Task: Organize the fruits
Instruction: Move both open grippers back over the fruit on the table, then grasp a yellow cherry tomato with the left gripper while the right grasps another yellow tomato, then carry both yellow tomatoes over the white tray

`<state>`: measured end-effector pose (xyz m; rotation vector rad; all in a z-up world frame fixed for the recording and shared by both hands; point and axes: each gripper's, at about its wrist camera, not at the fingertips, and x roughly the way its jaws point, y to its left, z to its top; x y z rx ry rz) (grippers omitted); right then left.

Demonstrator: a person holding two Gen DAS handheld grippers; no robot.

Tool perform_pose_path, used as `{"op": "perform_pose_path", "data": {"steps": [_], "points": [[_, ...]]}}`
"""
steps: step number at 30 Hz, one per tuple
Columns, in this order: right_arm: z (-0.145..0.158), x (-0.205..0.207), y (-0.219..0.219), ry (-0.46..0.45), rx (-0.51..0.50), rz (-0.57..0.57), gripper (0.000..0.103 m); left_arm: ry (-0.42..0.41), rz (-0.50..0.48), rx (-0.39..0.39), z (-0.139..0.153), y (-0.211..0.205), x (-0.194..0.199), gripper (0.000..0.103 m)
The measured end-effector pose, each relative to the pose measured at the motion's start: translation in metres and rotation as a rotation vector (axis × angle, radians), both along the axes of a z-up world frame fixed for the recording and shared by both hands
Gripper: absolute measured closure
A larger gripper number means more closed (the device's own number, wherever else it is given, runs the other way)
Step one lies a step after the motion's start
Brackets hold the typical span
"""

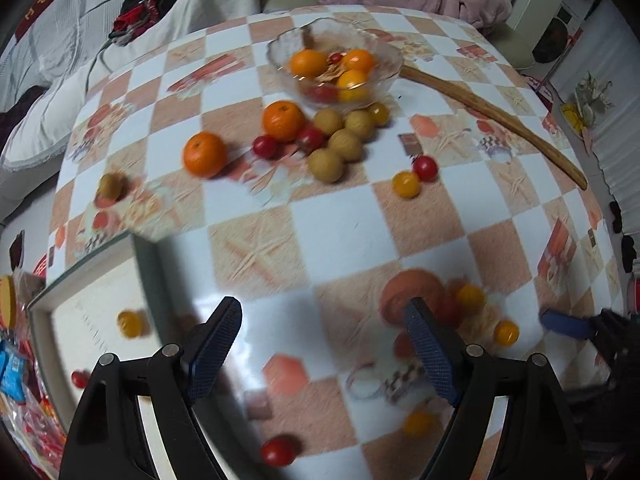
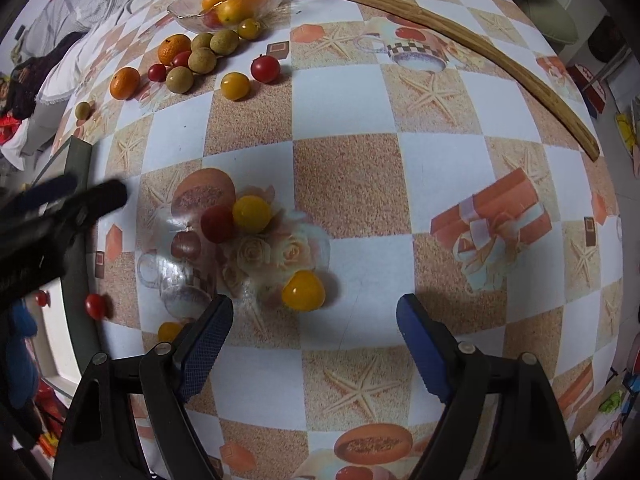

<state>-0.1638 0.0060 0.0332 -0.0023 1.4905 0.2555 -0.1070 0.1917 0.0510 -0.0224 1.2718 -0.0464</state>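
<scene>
A glass bowl [image 1: 280, 50] at the far side of the table holds oranges and small tomatoes; it also shows in the right wrist view [image 2: 188, 10]. In front of it lie two oranges [image 1: 283, 120], several brown longans [image 1: 326, 164], and red and yellow cherry tomatoes [image 1: 406, 185]. My left gripper [image 1: 322, 354] is open and empty above the near table. My right gripper [image 2: 314, 344] is open and empty, just short of a yellow tomato [image 2: 303, 291]. A red tomato [image 2: 217, 223] and another yellow one [image 2: 252, 214] lie beyond it.
A long wooden stick [image 2: 460, 36] curves across the far right of the checkered tablecloth [image 2: 348, 184]. The table's left edge [image 2: 78, 184] drops to a lower ledge where small tomatoes [image 1: 129, 323] lie. The left gripper [image 2: 60, 208] shows at left in the right wrist view. A sofa with clothes stands behind.
</scene>
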Motion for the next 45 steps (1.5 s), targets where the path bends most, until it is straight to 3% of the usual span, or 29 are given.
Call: {"op": "perform_pose_path", "data": {"steps": [13, 14, 16, 18, 20, 25, 26, 27, 35, 45], "points": [[-0.007, 0.004, 0.008, -0.014, -0.013, 0.042, 0.032, 0.008, -0.006, -0.035, -0.031, -0.043, 0.07, 0.019], [-0.007, 0.004, 0.008, -0.016, -0.014, 0.046, 0.032, 0.01, -0.007, -0.033, -0.033, -0.045, 0.073, 0.022], [-0.007, 0.005, 0.009, -0.021, -0.02, 0.056, 0.034, 0.023, -0.015, -0.025, -0.037, -0.049, 0.078, 0.037], [-0.006, 0.007, 0.012, -0.026, -0.024, 0.065, 0.038, 0.021, -0.018, -0.01, -0.038, -0.052, 0.082, 0.037], [-0.007, 0.007, 0.01, -0.031, -0.03, 0.074, 0.044, 0.015, -0.016, -0.005, -0.038, -0.054, 0.085, 0.044], [-0.006, 0.01, 0.013, -0.026, 0.0, 0.088, 0.08, 0.014, -0.031, -0.003, -0.035, -0.055, 0.088, 0.07], [-0.006, 0.011, 0.014, -0.019, 0.009, 0.085, 0.08, 0.016, -0.035, -0.011, -0.035, -0.055, 0.088, 0.072], [-0.006, 0.012, 0.013, -0.015, 0.016, 0.077, 0.08, 0.018, -0.039, -0.03, -0.035, -0.054, 0.088, 0.081], [-0.001, 0.018, -0.013, 0.022, 0.102, 0.008, 0.08, 0.045, -0.023, -0.082, -0.028, -0.039, 0.054, 0.081], [0.005, 0.014, -0.026, 0.047, 0.112, -0.006, 0.08, 0.058, 0.021, -0.13, -0.015, -0.009, 0.0, 0.081]]}}
